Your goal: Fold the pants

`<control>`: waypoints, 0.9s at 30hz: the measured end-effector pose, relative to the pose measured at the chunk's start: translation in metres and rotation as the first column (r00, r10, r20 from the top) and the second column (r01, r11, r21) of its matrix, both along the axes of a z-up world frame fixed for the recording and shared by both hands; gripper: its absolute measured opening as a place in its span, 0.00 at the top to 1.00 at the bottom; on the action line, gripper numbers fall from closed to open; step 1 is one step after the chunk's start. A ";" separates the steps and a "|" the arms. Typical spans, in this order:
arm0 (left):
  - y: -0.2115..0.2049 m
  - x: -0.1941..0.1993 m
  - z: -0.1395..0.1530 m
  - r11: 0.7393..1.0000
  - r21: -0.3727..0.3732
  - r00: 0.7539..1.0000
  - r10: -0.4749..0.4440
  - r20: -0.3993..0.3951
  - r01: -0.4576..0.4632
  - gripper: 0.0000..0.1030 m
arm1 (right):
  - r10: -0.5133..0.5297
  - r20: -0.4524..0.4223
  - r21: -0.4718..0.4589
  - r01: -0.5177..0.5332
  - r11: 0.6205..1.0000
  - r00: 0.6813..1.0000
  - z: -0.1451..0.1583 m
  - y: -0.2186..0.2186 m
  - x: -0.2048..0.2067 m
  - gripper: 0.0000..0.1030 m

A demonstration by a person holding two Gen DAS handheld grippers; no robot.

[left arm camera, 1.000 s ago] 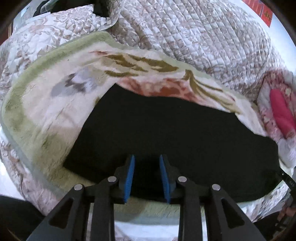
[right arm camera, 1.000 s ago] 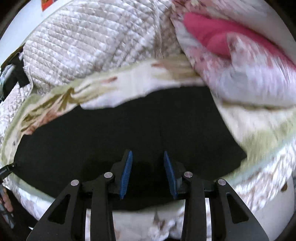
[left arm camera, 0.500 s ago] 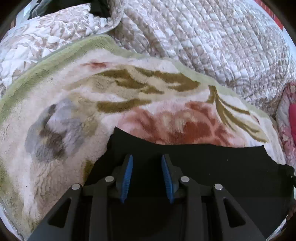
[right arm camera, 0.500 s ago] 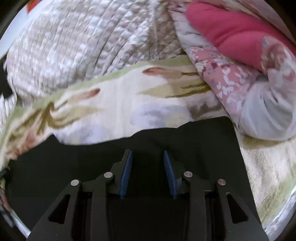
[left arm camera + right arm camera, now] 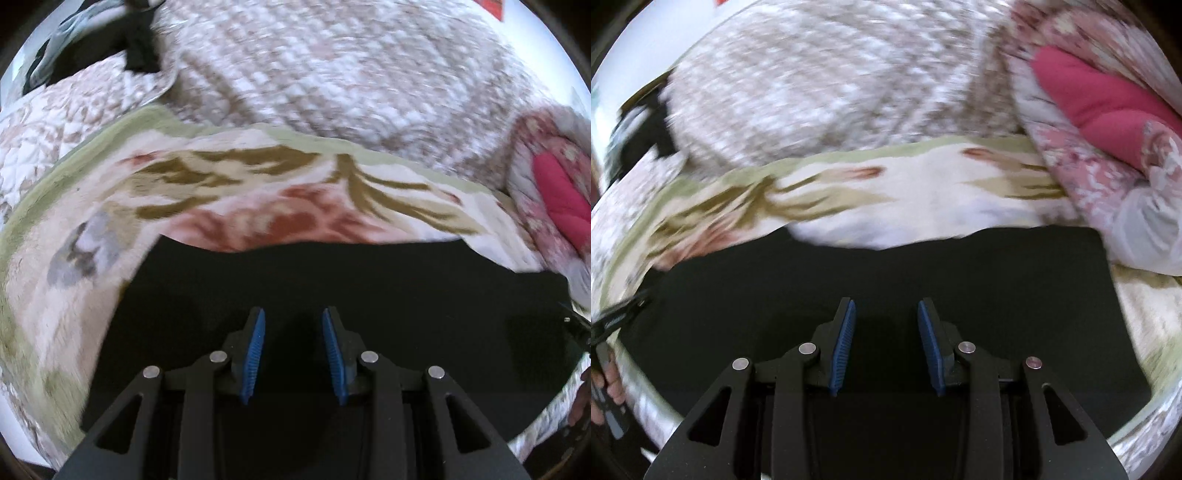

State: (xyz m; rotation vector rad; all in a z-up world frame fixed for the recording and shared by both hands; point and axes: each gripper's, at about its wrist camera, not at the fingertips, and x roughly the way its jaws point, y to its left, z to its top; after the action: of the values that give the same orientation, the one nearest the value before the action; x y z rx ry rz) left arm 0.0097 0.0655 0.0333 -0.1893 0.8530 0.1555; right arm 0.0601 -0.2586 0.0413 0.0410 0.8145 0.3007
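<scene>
Left wrist view: the left gripper hangs tilted down over the flat black fabric pants, blue ribbed pads partly apart with only dark cloth seen beyond the gap; whether the pads touch or pinch any fabric cannot be told. Its jaws have just been opening a little, with nothing visibly between them. The pants lie spread on the plush cream blanket with olive leaf and red flower print, their long axis running left to right across the view, far edge a wavy line well beyond the fingertips. Behind sits the quilted beige floral bedspread; far right, the pink floral pillow.

Right wrist view: the right gripper stands likewise, part open, over the right portion of the same garment, whose square far-right corner lies just right of it. Each hand thus covers its own end; judged next, a fold across the long axis.
</scene>
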 end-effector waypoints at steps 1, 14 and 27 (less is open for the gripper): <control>-0.008 -0.006 0.000 1.000 0.002 1.000 -0.017 0.002 0.017 0.66 | 0.022 -0.002 -0.003 -0.022 1.000 1.000 -0.003 0.008 -0.009 0.65; -0.044 -0.038 -0.013 0.996 0.026 0.997 -0.081 -0.011 0.081 0.61 | 0.187 0.036 -0.149 -0.180 0.972 0.982 -0.033 0.069 -0.061 0.49; -0.030 -0.046 -0.012 0.999 -0.010 0.999 -0.041 0.000 0.041 0.61 | 0.213 0.046 -0.169 -0.202 0.965 0.976 -0.032 0.073 -0.068 0.41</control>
State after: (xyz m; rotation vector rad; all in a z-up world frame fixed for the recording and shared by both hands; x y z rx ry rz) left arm -0.0358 0.0353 0.0216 -0.1807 0.8574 0.1126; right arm -0.0075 -0.1853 0.0090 -0.2083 0.7791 0.4300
